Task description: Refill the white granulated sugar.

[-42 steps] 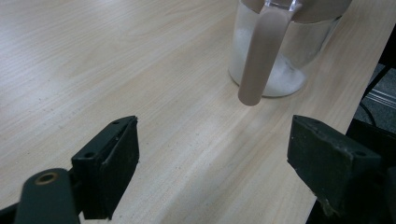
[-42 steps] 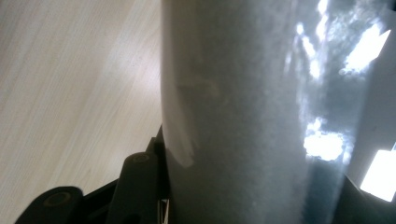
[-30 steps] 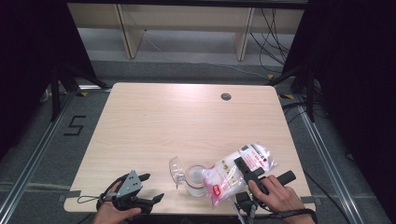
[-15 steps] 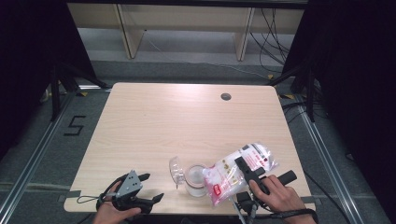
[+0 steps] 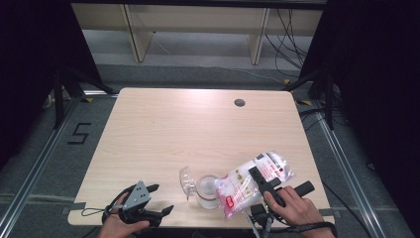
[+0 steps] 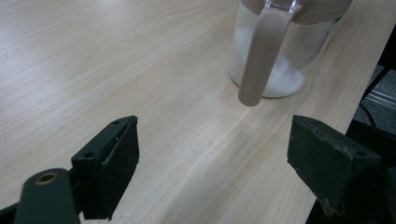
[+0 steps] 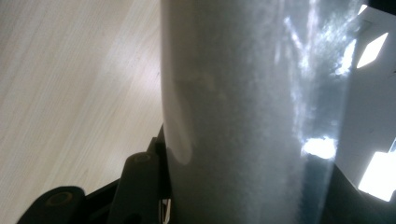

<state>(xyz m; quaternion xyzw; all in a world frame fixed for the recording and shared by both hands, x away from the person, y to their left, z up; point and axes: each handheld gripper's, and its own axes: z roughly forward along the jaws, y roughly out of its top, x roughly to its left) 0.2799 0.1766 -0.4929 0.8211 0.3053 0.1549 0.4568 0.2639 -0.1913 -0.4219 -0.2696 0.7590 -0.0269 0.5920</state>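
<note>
Gripping a clear plastic bag of white powder with red-and-white printing (image 5: pixel 250 181), the right hand-held gripper (image 5: pixel 261 179) sits at the near right edge of the pale wooden tabletop (image 5: pixel 188 129). Its black jaws are clamped on the bag, one jaw lying across the top of the plastic in the high view. In the right gripper view the bag (image 7: pixel 252 112) presses right against the camera, its grainy white contents standing between the jaws.

The bag is tilted, with its lower end over the mouth of a clear glass jar (image 5: pixel 208 191) that stands upright on the tabletop near the front edge, just left of the right hand (image 5: pixel 292 208). The jar holds a layer of white powder at its bottom, seen in the left gripper view (image 6: pixel 285 51). Its transparent hinged lid (image 5: pixel 187 179) is flipped open and hangs off the jar's left side. A clear handle or clasp strip (image 6: pixel 264 51) runs down the front of the jar in the left gripper view.

The left hand-held gripper (image 5: pixel 161 198) rests low at the near left corner of the tabletop, held by the left hand (image 5: pixel 121 223). Its jaws stand wide apart with nothing between them, pointing toward the jar, which is well apart from them.

A small dark round grommet hole (image 5: pixel 239 102) sits in the far right part of the tabletop.
</note>
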